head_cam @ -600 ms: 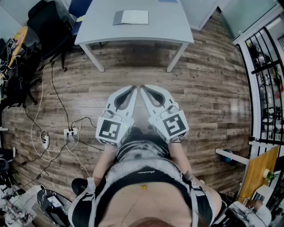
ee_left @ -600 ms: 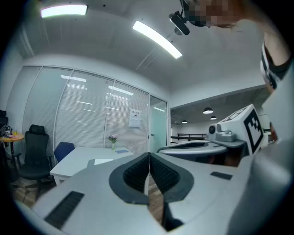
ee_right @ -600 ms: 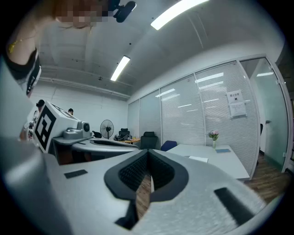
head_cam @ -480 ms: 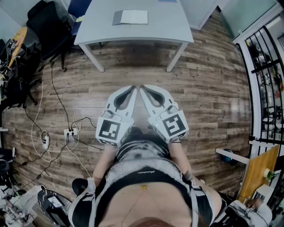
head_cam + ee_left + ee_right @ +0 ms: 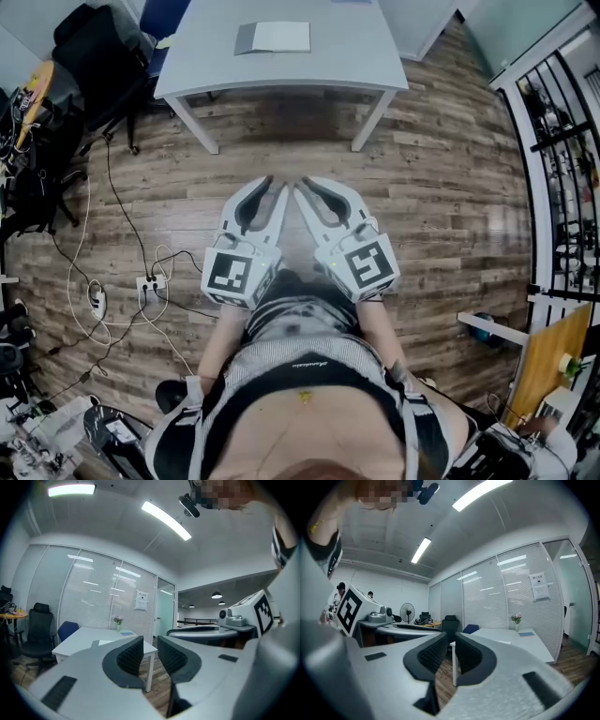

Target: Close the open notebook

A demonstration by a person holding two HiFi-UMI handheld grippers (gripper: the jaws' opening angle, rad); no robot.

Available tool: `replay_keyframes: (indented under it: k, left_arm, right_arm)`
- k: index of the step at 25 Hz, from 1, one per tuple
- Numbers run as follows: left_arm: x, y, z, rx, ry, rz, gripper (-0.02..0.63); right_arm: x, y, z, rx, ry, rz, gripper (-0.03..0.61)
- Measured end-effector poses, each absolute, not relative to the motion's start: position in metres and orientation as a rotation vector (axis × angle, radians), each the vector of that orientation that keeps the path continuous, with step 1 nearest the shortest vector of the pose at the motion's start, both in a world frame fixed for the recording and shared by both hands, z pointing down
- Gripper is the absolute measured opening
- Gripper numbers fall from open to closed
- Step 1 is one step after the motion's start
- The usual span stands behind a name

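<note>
My left claw (image 5: 272, 184) and right claw (image 5: 306, 182) are both slightly spread, nothing in either, side by side over the brown plank floor (image 5: 450, 216). The open white-paged notebook (image 5: 274, 37) lies well apart on the pale grey rectangular surface (image 5: 356, 56).

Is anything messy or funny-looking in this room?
Only the loose black and white cables sprawling over the brown wooden floor on the left look messy. The open white notebook lies square on the pale grey table.
</note>
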State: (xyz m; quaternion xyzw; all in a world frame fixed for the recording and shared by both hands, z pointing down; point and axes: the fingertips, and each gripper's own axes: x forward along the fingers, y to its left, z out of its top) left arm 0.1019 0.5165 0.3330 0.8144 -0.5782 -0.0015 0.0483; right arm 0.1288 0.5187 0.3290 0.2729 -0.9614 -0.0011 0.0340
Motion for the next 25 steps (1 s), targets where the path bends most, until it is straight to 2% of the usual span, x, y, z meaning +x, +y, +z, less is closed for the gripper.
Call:
replay_keyframes:
  k: [25]
  left_arm:
    - [0.06, 0.525, 0.342, 2.45, -1.728, -0.07, 0.071]
  right_arm:
    - [0.092, 0.521, 0.34, 0.82, -2.902, 0.05, 0.048]
